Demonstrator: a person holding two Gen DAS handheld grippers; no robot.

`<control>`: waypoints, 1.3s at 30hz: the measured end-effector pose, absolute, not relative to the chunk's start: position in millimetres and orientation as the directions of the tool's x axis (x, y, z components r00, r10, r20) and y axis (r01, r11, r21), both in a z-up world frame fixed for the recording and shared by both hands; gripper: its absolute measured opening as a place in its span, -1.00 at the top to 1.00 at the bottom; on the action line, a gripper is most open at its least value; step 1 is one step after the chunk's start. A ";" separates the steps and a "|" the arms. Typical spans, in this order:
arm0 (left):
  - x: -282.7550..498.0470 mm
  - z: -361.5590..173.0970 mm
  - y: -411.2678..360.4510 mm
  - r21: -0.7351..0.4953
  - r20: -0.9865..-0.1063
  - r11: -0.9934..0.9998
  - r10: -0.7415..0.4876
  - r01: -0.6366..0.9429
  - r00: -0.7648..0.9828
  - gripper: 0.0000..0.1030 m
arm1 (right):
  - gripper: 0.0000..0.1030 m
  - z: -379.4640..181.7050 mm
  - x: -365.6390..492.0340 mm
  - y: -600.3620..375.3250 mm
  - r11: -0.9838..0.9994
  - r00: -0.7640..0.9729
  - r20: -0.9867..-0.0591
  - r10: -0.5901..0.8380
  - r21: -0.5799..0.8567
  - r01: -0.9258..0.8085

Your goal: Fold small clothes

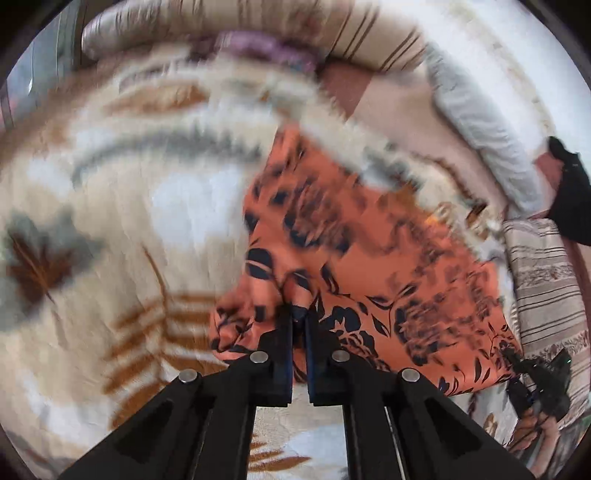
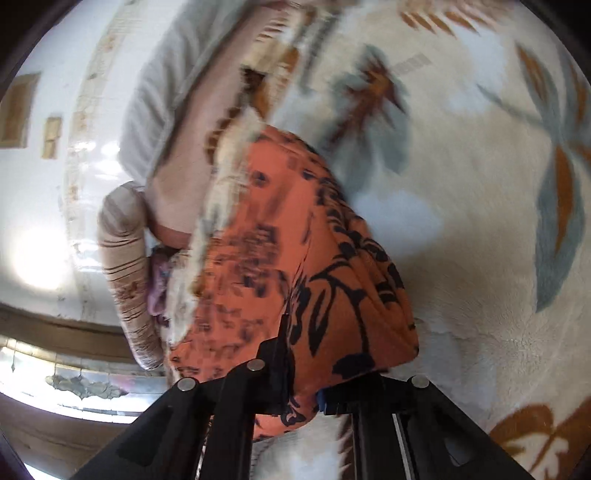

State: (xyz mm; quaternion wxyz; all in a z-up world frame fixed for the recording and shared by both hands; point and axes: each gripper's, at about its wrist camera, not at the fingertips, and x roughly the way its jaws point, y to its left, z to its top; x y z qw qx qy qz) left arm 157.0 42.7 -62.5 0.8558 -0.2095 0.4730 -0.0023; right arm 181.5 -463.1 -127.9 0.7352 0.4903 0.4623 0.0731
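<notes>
1. Left gripper (image 1: pixel 299 314), seen from its own wrist camera, has its two black fingers drawn almost together, pinching a bunched corner of an orange garment (image 1: pixel 373 258) printed with dark navy flowers and leaves.
2. From that pinch the garment spreads away to the right and upward, across a plush cream blanket (image 1: pixel 122 206) patterned with brown and grey leaves.
3. At the far lower right edge of the left view, the right gripper (image 1: pixel 535 380) shows as a small dark shape at the garment's other end — too small there to judge its jaws.
4. Right gripper (image 2: pixel 301 373), in its own view, has the orange cloth (image 2: pixel 332 258) draped between and over its fingers; the left finger (image 2: pixel 273 354) is visible, the other mostly hidden by fabric. It appears to be clamped on the cloth, though the fold covers the tips.
5. Beyond the garment's far edge lie a grey-white folded cloth (image 1: pixel 480 136) and a beige striped pillow (image 1: pixel 546 288).
6. A purple cloth (image 1: pixel 266 48) sits at the blanket's far side, by another striped cushion (image 1: pixel 369 33).
7. Both views are motion-blurred — fine detail is soft.
</notes>
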 end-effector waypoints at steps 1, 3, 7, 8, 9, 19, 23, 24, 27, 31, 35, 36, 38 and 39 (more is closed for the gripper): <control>149.8 -49.8 44.3 -0.360 -0.794 0.915 -0.198 -0.182 0.575 0.90 | 0.80 -113.2 179.8 -463.2 0.526 0.571 -0.601 0.559 0.790 0.315; 133.3 -36.8 48.0 -0.342 -0.783 0.923 -0.175 -0.177 0.597 0.96 | 0.81 -89.5 169.3 -464.6 0.560 0.580 -0.597 0.554 0.783 0.270; 133.5 -86.9 55.2 -0.313 -0.858 0.922 -0.173 -0.226 0.485 0.96 | 0.69 -129.7 157.5 -464.6 0.621 0.501 -0.691 0.521 0.710 0.334; 137.5 -114.1 56.9 -0.313 -0.887 0.920 -0.194 -0.237 0.418 0.96 | 0.51 -151.5 158.0 -463.4 0.629 0.450 -0.726 0.519 0.681 0.375; 135.8 -119.1 58.7 -0.323 -0.880 0.919 -0.203 -0.225 0.430 0.95 | 0.52 -171.0 155.0 -464.3 0.594 0.435 -0.710 0.553 0.702 0.392; 128.1 -46.3 22.2 -0.243 -0.774 0.966 -0.139 -0.087 0.618 0.01 | -0.44 -104.2 144.3 -503.6 0.702 0.588 -0.696 0.413 0.655 0.282; 149.3 -55.6 -13.0 -0.218 -0.795 0.976 -0.163 -0.025 0.584 0.00 | -0.44 -96.6 175.5 -476.6 0.631 0.524 -0.584 0.620 0.768 0.109; 149.8 -59.2 -16.8 -0.218 -0.804 0.976 -0.161 -0.030 0.573 0.00 | -0.44 -105.0 184.0 -463.8 0.584 0.462 -0.545 0.700 0.809 0.071; 163.8 -90.6 -27.3 -0.194 -0.869 0.979 -0.143 -0.061 0.473 0.01 | -0.39 -141.5 210.6 -439.5 0.619 0.328 -0.609 0.722 0.781 0.087; 163.9 -104.2 -24.6 -0.157 -0.886 0.986 -0.114 -0.060 0.450 0.02 | -0.33 -146.7 209.7 -465.3 0.570 0.441 -0.594 0.673 0.796 0.203; 165.7 -104.4 -23.0 -0.152 -0.886 0.986 -0.107 -0.065 0.451 0.02 | -0.41 -125.1 226.7 -479.8 0.633 0.487 -0.628 0.607 0.753 0.181; 165.8 -105.6 -23.0 -0.150 -0.885 0.986 -0.104 -0.067 0.455 0.01 | -0.41 -128.5 235.5 -482.6 0.624 0.480 -0.629 0.612 0.757 0.196; 164.4 -105.7 -26.6 -0.131 -0.884 0.990 -0.091 -0.057 0.459 -0.01 | -0.41 -137.3 254.0 -488.2 0.648 0.464 -0.657 0.594 0.733 0.208; 163.9 -107.4 -29.1 -0.124 -0.885 0.991 -0.088 -0.050 0.458 -0.01 | -0.41 -141.8 262.1 -490.6 0.667 0.460 -0.677 0.574 0.713 0.217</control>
